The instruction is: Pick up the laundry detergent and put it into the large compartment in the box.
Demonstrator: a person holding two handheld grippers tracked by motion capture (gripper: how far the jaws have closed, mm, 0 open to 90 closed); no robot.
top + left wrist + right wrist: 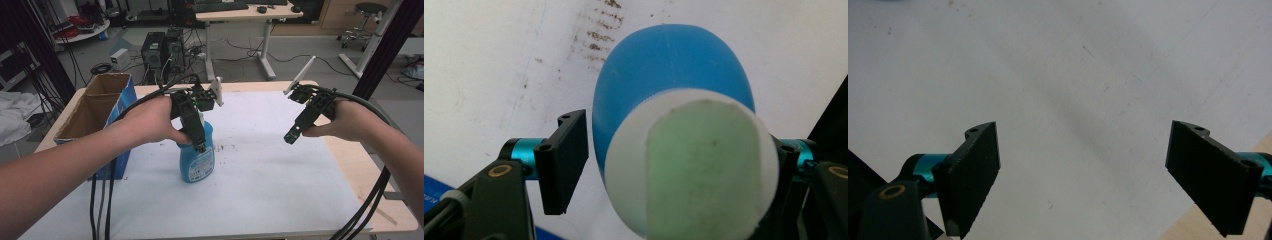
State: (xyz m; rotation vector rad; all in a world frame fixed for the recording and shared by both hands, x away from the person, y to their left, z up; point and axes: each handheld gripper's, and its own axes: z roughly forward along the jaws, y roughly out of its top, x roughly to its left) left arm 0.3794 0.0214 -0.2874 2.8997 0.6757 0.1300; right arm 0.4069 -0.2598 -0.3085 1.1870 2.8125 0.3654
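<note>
Bottle (pixel 674 90) base behind its cap (pixel 699 165)

A: Left arm? 
B: Forearm comes in from bottom left, hand (pixel 150 120) wrapped round the left claw (pixel 200 145), claw pointing down and slightly right. Jaws apart; whether they press on anything, cannot tell.
A: Right?
B: Right forearm enters from the lower right, hand (pixel 345 120) gripping the right claw (pixel 291 136), angled down-left, held up in the air. Jaws spread wide, nothing between them.

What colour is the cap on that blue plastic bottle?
Pale green cap, white collar; left gripper view shows it best.
</note>
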